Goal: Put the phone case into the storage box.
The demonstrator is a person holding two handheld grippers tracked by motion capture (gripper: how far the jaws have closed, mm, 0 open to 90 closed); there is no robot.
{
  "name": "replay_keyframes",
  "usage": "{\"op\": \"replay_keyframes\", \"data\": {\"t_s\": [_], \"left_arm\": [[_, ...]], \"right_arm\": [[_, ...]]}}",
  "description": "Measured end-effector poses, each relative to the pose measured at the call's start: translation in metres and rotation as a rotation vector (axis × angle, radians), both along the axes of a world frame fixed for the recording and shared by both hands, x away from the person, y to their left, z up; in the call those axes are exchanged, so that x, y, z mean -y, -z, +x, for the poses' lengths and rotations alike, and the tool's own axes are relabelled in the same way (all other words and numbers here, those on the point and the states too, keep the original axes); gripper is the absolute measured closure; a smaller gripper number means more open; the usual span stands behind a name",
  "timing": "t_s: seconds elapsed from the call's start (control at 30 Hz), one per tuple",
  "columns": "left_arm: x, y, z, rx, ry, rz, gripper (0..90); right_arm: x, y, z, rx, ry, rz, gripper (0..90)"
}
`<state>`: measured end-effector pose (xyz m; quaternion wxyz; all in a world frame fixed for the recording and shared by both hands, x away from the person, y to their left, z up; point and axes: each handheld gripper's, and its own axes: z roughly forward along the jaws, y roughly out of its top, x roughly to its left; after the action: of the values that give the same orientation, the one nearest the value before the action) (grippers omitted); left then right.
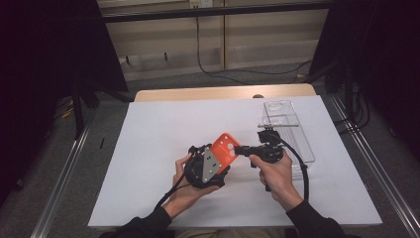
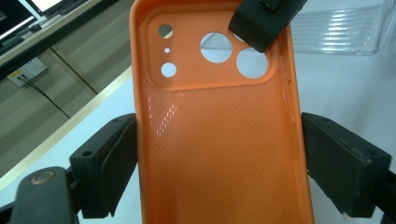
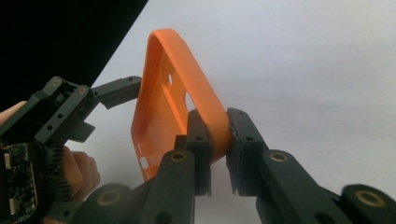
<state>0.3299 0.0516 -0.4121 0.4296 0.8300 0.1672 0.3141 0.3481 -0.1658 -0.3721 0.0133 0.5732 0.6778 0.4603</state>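
The orange phone case (image 2: 219, 135) hung above the bench (image 1: 163, 148), left tool (image 2: 219, 154) clamped across its sides, right tool (image 3: 218, 140) pinching its camera-end edge; a handover or flexing seemingly followed.

Lab: white table (image 1: 163, 148), black curtains (image 1: 44, 59), metal frame (image 1: 218, 12).

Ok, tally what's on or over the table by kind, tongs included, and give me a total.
Orange phone case: 1, held over the white sheet
Clear plastic tray: 1, at the right of the table
Black tongs: 2, left tongs across the case's sides, right tongs pinching its edge by the camera holes
Total: 4
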Motion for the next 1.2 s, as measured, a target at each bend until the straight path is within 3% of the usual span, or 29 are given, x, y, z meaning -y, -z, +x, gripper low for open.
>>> {"op": "replay_keyframes", "data": {"t_s": [0.27,0.37,0.57,0.9,1.0,1.07,1.13,1.2], "left_arm": [[-0.005,-0.001,0.008,-0.065,0.015,-0.054,10.1],[-0.009,0.000,0.013,-0.128,0.026,-0.090,9.5],[-0.015,-0.002,0.018,-0.189,0.030,-0.169,6.4],[-0.026,-0.005,0.020,-0.216,0.051,-0.238,3.8],[-0.028,-0.006,0.019,-0.193,0.034,-0.227,3.3],[-0.030,-0.006,0.017,-0.181,0.032,-0.236,3.3],[-0.033,-0.005,0.016,-0.177,0.030,-0.276,3.3],[-0.035,-0.005,0.016,-0.170,0.016,-0.274,3.3]], "right_arm": [[-0.003,-0.005,-0.003,0.057,-0.004,-0.015,80.3],[-0.002,-0.005,-0.002,0.067,-0.003,-0.023,80.3],[-0.002,-0.007,-0.002,0.085,-0.016,-0.030,80.3],[-0.002,-0.007,-0.002,0.116,-0.034,-0.049,80.3],[-0.002,-0.008,-0.003,0.126,-0.038,-0.057,80.3],[-0.002,-0.009,-0.003,0.130,-0.038,-0.061,80.3],[-0.002,-0.009,-0.002,0.135,-0.040,-0.065,80.3],[-0.002,-0.009,-0.002,0.139,-0.042,-0.070,80.3]]}}
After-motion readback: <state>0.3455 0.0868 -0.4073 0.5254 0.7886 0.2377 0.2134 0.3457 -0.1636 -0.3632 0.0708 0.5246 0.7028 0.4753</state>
